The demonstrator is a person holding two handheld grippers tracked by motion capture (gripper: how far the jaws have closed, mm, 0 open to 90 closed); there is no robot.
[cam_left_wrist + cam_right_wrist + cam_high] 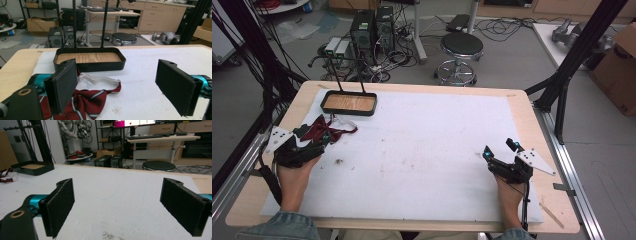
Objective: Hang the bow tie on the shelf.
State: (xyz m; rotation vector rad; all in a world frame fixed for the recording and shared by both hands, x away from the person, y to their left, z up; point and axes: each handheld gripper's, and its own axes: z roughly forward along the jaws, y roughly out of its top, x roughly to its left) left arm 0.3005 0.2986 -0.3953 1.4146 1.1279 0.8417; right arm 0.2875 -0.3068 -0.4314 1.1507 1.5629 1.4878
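The left gripper (117, 82) is hovering with jaws spread wide just beside the striped maroon bow tie (82, 102), lying on the counter (422, 150) before the black tray (90, 60), probably lining up a grab, while the right gripper (117, 205) is waiting well apart, jaws likewise spread and holding nothing.

Count of things on the tabletop (522, 107)

One black tray (349, 103) with a wooden floor at far left, one dark red striped bow tie (323, 129) with one white strap (100, 78) near it, two grippers: left (323, 141), right (499, 148), and one round stool (461, 46) beyond.
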